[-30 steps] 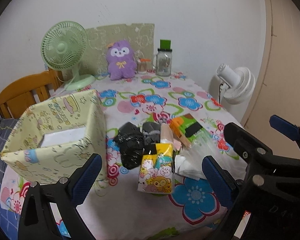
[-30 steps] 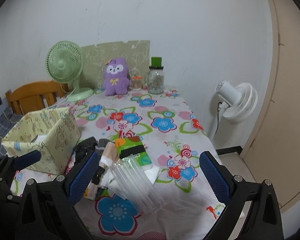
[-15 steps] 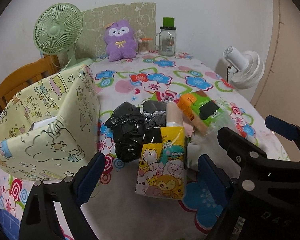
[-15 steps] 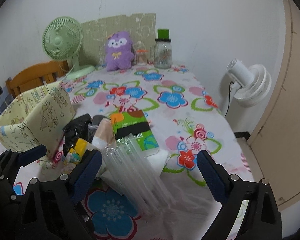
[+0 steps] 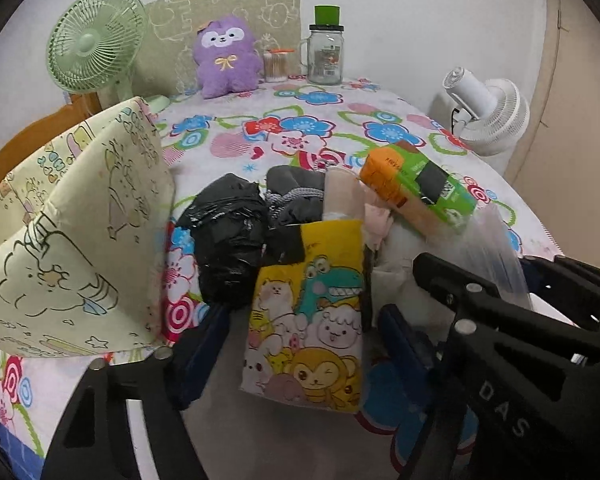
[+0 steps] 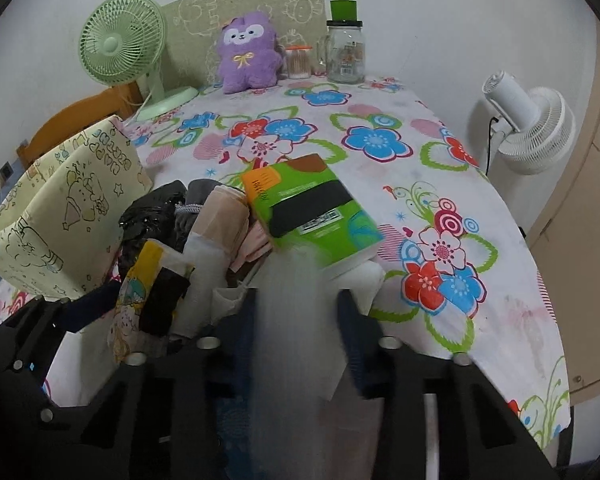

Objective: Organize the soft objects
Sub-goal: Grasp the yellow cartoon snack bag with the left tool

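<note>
A pile of soft things lies on the flowered tablecloth (image 5: 320,120). In it are a yellow cartoon tissue pack (image 5: 308,320), a black plastic bag roll (image 5: 228,240), a grey cloth (image 5: 292,188), a beige roll (image 6: 220,220) and a green-and-orange tissue pack (image 6: 312,208). My left gripper (image 5: 304,340) straddles the yellow pack. Its jaws are closing, and a gap shows at each pad. My right gripper (image 6: 298,340) is closing too. Its pads touch the sides of a blurred stack of clear plastic bags (image 6: 296,312).
A pale yellow fabric storage box (image 5: 72,240) stands open just left of the pile. At the table's far end are a purple plush (image 5: 226,56), a green fan (image 5: 96,40) and a glass jar (image 5: 326,52). A white fan (image 5: 488,112) stands off the right edge, and a wooden chair (image 6: 80,116) is on the left.
Both grippers have come down and forward onto the pile. The left jaws have narrowed around the yellow pack. The right jaws have closed in on the clear plastic stack.
</note>
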Demonstrator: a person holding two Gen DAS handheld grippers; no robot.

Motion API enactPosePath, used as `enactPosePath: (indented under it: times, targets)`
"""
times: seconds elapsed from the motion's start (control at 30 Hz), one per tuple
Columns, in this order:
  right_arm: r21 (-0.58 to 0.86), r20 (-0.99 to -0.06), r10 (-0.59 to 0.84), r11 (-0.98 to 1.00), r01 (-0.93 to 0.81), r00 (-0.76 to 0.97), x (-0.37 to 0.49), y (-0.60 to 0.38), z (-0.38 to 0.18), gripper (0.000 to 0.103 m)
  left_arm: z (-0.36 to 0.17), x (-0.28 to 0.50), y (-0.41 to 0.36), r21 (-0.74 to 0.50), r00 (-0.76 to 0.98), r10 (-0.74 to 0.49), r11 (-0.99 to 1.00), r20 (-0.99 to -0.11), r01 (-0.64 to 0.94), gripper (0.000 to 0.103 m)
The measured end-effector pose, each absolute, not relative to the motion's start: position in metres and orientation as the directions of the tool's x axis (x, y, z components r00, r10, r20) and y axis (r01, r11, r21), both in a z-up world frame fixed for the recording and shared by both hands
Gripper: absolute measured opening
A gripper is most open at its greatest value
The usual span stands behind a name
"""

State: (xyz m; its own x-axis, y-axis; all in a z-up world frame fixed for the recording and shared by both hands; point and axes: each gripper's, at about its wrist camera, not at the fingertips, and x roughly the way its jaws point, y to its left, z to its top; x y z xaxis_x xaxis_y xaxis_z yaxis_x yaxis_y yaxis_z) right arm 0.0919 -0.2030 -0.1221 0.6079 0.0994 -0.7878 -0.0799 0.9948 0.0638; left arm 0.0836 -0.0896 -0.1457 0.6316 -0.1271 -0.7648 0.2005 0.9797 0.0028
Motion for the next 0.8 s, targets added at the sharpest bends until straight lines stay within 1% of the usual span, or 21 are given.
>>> enactPosePath:
  times: [0.03,0.1,0.13,0.2,0.37,0.47,0.5,0.53,0.8]
  targets:
    - [0.063,-0.787,0.098,0.995,-0.08,0.609,0.092,-0.203,-0.121,0.03,-0.145,0.083,-0.09,-0.002,0.631,-0.133,0.979,-0.764,0.204,0.067]
    - [0.065,-0.786,0.098,0.995,-0.077,0.61,0.091,-0.204,-0.121,0.025,-0.144,0.082,-0.09,-0.01,0.631,-0.14,0.979,-0.763,0.205,0.056]
    - [0.064,-0.786,0.096,0.995,-0.075,0.61,0.091,-0.205,-0.12,0.022,-0.143,0.081,-0.09,-0.013,0.628,-0.143,0.978,-0.765,0.207,0.053]
    - [0.066,-0.784,0.097,0.995,-0.074,0.613,0.09,-0.205,-0.119,0.021,-0.142,0.081,-0.09,-0.019,0.628,-0.148,0.978,-0.764,0.207,0.05]
    - [0.063,-0.769,0.097,0.995,-0.077,0.632,0.084,-0.204,-0.111,0.021,-0.136,0.078,-0.088,-0.02,0.648,-0.144,0.98,-0.748,0.196,0.047]
    - [0.069,-0.757,0.102,0.995,-0.075,0.645,0.08,-0.204,-0.104,0.02,-0.13,0.075,-0.085,-0.02,0.664,-0.144,0.982,-0.734,0.19,0.047]
    - [0.07,-0.756,0.102,0.995,-0.074,0.647,0.08,-0.203,-0.102,0.017,-0.128,0.075,-0.085,-0.021,0.666,-0.145,0.981,-0.732,0.191,0.047]
    - [0.071,-0.755,0.102,0.995,-0.074,0.648,0.079,-0.203,-0.101,0.016,-0.127,0.074,-0.084,-0.024,0.667,-0.149,0.981,-0.73,0.193,0.047]
    - [0.074,-0.735,0.107,0.994,-0.077,0.669,0.076,-0.199,-0.083,0.015,-0.11,0.073,-0.083,-0.028,0.682,-0.159,0.979,-0.714,0.2,0.046]
